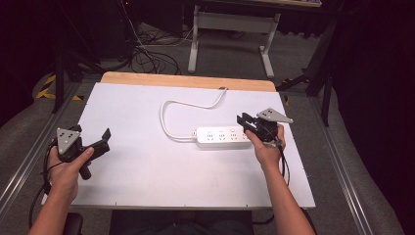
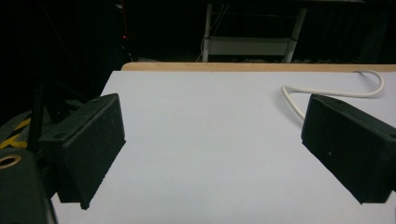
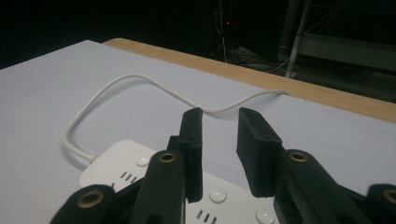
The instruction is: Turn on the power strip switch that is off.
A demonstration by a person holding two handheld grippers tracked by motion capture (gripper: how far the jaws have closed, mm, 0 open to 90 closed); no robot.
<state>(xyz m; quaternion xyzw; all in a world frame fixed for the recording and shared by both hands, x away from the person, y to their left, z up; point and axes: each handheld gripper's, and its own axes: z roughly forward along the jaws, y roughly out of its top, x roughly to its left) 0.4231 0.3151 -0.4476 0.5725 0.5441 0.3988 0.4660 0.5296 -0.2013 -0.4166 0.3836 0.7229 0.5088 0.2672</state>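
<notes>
High view first: white power strip point(image 1: 221, 137) lying flat on the white counter point(image 1: 147, 166), a bit right of its middle, with the cord point(image 1: 169, 105) looping off the strip's left end and running back toward the counter's far wooden edge. Right hand-held gripper point(image 1: 244, 122) sitting right at the strip's right end, jaws parted and over the strip, nothing between them yet as far as can be told. Right gripper view agrees: jaws apart with a narrow gap, hanging over the strip's point(image 3: 140, 170) top face near the round buttons point(image 3: 218, 194) and sockets. Looks like a press or a grab at that end of the strip, hard to say which. Left hand-held gripper point(image 1: 100, 142) well to the left of the strip, released and wide open, holding nothing; left gripper view shows bare counter point(image 2: 210, 140) between the jaws and a bit of cord point(image 2: 327, 91) beyond. For doing this well: come down slow and square over the strip, aim one jaw tip dead centre on a button if pressing, or straddle the short sides if gripping. Strip is light and will probably skate on that smooth surface, so worth bringing the left one over to pin the strip's cord end first.
</notes>
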